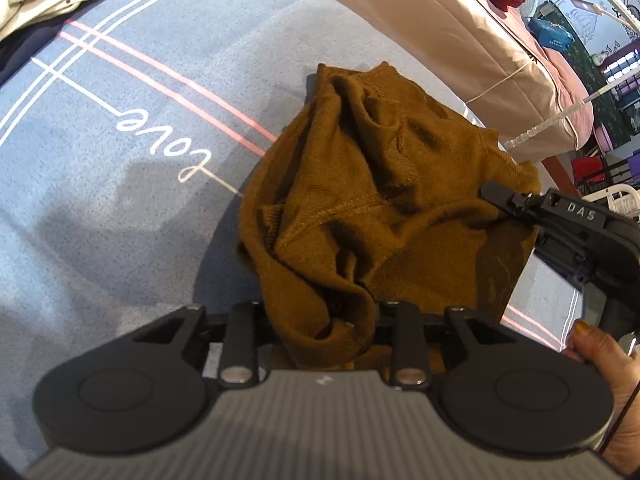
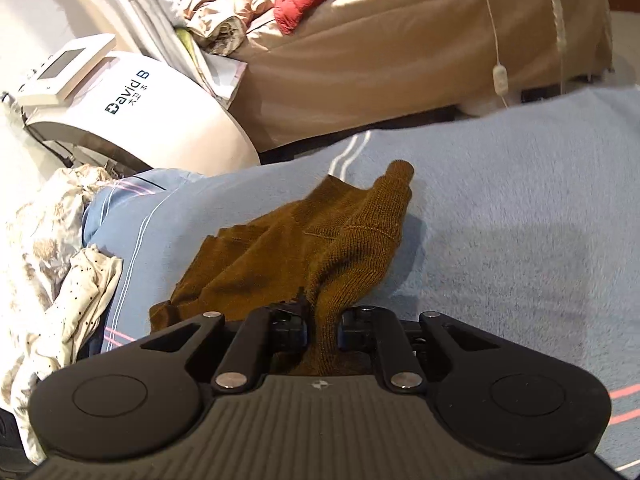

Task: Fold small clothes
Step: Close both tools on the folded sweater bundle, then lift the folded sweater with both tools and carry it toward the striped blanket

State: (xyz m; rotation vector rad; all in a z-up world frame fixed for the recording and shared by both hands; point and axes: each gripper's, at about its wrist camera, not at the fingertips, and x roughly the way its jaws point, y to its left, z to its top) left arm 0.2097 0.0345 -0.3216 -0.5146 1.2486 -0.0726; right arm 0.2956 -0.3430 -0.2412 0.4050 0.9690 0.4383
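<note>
Both grippers, left [image 1: 320, 320] and right [image 2: 322, 328], pinch brown sweater [image 1: 384, 200], bunched mid-blanket [image 1: 120, 208] (still crumpled). I'd lift evenly, pull corners apart, lay flat before folding.

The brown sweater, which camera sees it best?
The left wrist view: the brown sweater shows almost whole, crumpled on the blue blanket, with the right tool pinching its edge. The right wrist view shows only a bunched, foreshortened part running into that tool.

Bunched brown knit garment [image 1: 360, 216] hides the left gripper's [image 1: 320, 320] fingers, so their closure is unclear.
</note>
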